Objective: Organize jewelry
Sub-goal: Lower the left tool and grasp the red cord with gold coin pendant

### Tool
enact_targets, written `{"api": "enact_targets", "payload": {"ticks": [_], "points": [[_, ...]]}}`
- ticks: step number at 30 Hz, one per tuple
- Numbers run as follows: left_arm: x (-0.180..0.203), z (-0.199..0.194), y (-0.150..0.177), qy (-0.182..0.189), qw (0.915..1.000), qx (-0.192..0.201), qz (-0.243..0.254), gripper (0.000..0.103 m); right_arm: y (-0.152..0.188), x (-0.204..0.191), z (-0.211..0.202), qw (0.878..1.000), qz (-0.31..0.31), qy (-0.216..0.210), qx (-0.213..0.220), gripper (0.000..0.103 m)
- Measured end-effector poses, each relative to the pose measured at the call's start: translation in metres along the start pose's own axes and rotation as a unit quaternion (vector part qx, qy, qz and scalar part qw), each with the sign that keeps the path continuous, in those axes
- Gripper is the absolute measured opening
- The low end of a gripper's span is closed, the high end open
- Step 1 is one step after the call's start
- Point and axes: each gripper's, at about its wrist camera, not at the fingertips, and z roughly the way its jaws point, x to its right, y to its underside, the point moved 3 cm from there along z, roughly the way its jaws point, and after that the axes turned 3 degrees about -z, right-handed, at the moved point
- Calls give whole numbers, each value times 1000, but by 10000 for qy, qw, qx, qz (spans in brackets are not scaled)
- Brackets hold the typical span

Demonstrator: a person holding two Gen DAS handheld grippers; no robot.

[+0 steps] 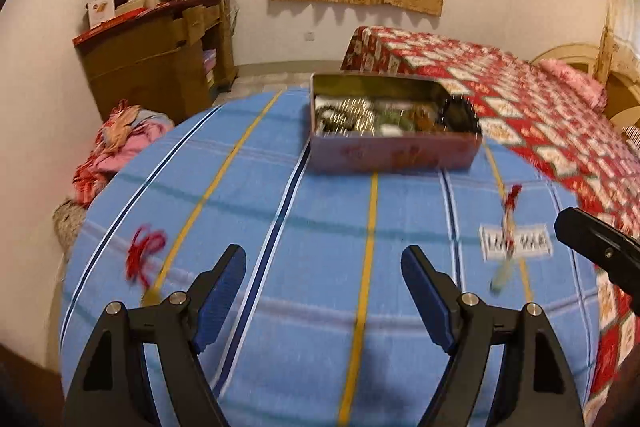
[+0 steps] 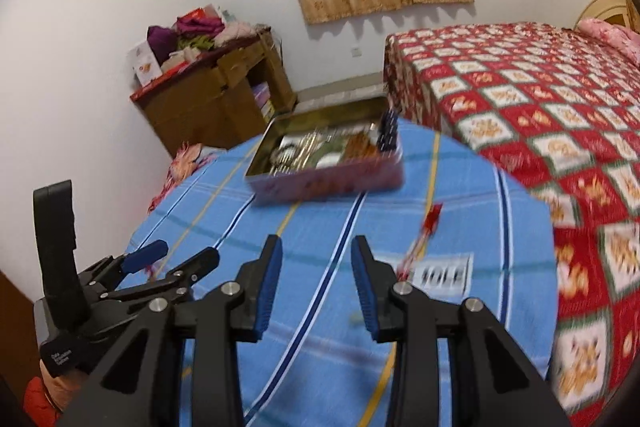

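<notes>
The left gripper gapes wide, the right gripper narrow. Both hold nothing. The jewelry tin waits ahead, lid off for filling.

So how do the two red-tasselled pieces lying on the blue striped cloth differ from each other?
The left red-tasselled piece lies bunched in a loose tangle, while the right red-tasselled piece is stretched out long and thin. The left one lies on bare blue striped cloth; the right one crosses a white label. Both lie outside the open pink tin box, and neither is held. Blur hides finer detail.
</notes>
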Motion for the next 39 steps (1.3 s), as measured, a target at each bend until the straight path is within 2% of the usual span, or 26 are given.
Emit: {"api": "enact_targets", "payload": {"ticks": [3, 5, 6, 7, 10, 14, 19, 23, 27, 29, 33, 35, 37, 39], "points": [[-4, -7, 15, -297, 9995, -74, 16, 80, 17, -10, -7, 9999, -104, -49, -107, 40], [-5, -10, 23, -321, 9993, -164, -23, 80, 27, -14, -12, 9998, -124, -53, -161, 53], [-4, -12, 28, -295, 9994, -199, -23, 80, 32, -14, -15, 9998, -113, -40, -149, 66], [-3, -15, 34, -252, 9994, -219, 15, 80, 37, -14, -19, 9999, -100, -30, -125, 69], [0, -22, 52, -240, 9992, -265, 163, 80, 52, -17, -24, 9997, -142, -17, -220, 69], [-7, -24, 70, -137, 9988, -449, 116, 80, 71, -15, -23, 9991, -108, 16, -421, 69], [-28, -29, 76, -346, 9989, -300, -72, 80, 81, -17, -20, 9982, -174, -20, -574, 69], [-66, -23, 56, -511, 9968, -218, -577, 80, 84, -20, -20, 9980, -213, -60, -589, 69], [-97, -8, 27, -1005, 9926, 6, -685, 80, 85, -21, -20, 9978, -240, -47, -615, 69], [-112, 2, 13, -1099, 9903, 83, -840, 80, 85, -21, -20, 9977, -219, -37, -646, 69], [-128, 36, 1, -1146, 9894, -65, -887, 80, 84, -17, -23, 9979, -175, 32, -619, 69], [-134, 52, 3, -932, 9897, -431, -993, 80, 83, -15, -24, 9980, -155, 67, -615, 69], [-138, 52, 3, -801, 9892, -426, -1155, 80, 83, -14, -24, 9979, -128, 84, -625, 69], [-140, 49, 5, -705, 9893, -383, -1216, 75, 83, -13, -22, 9978, -104, 79, -647, 69]]}}
